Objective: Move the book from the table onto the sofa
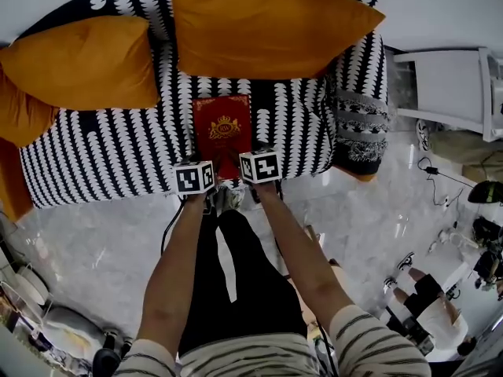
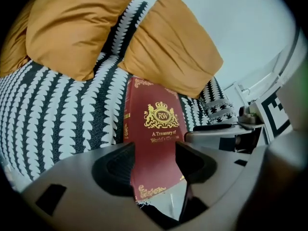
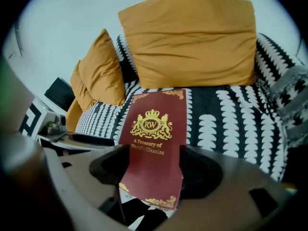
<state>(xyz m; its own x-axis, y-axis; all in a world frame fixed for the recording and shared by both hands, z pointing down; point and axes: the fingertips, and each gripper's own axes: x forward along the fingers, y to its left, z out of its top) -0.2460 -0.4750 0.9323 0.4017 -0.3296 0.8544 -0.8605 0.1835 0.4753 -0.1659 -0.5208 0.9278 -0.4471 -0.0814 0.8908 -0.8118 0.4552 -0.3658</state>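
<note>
A dark red book [image 1: 222, 124] with a gold crest lies face up on the black-and-white patterned sofa [image 1: 102, 148], and its near end reaches the seat's front edge. Both grippers sit side by side at that near end. In the left gripper view the book [image 2: 156, 124] fills the gap of the left gripper [image 2: 155, 150], whose jaws stand wide against its long edges. The right gripper [image 3: 153, 155] holds the book [image 3: 154, 129] the same way, with the near corners sticking out toward the camera. In the head view the marker cubes hide the jaws of the left gripper [image 1: 196, 181] and the right gripper [image 1: 259, 167].
Two large orange cushions [image 1: 267, 22] [image 1: 82, 61] lean on the sofa back behind the book. A white table [image 1: 452, 85] stands right of the sofa on grey marble floor [image 1: 102, 242]. Another person [image 1: 428, 305] and cables are at the lower right.
</note>
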